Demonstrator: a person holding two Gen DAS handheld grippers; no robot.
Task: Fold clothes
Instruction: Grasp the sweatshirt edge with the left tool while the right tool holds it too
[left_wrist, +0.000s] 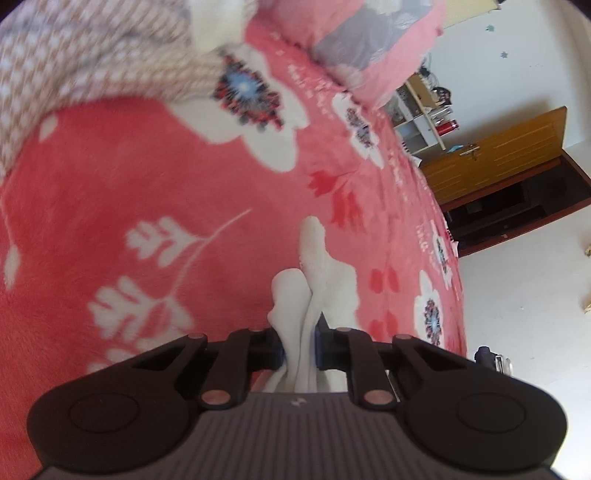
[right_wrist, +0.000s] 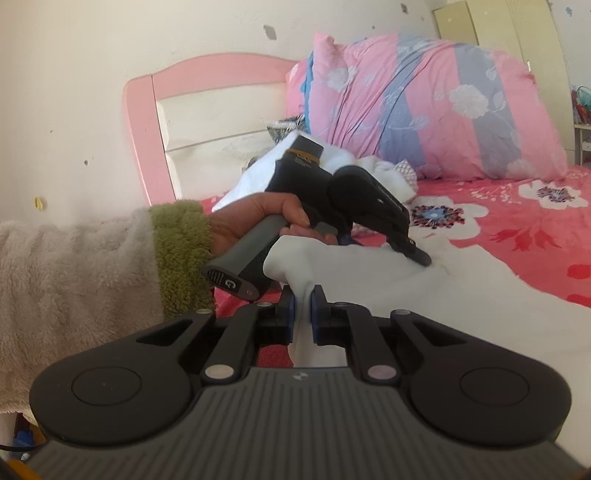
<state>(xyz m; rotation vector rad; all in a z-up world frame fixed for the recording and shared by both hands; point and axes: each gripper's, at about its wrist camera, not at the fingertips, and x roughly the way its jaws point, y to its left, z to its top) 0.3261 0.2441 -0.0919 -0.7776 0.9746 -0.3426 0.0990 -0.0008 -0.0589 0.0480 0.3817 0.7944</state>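
A white garment (right_wrist: 461, 295) lies spread on the red floral bedspread (left_wrist: 147, 166). My right gripper (right_wrist: 303, 310) is shut on a bunched fold of it at the near edge. In the left wrist view my left gripper (left_wrist: 299, 343) is shut on another gathered part of the white garment (left_wrist: 321, 273), which rises in folds beyond the pads. The right wrist view also shows the left gripper (right_wrist: 419, 254), tilted down onto the cloth and held by a hand (right_wrist: 258, 218) in a green-cuffed fleece sleeve.
A pink and grey floral pillow (right_wrist: 424, 107) leans at the head of the bed by the pink headboard (right_wrist: 147, 122). A pile of patterned clothes (left_wrist: 92, 62) lies beyond. A wooden cabinet (left_wrist: 498, 155) and a white shelf (left_wrist: 421, 122) stand past the bed's edge.
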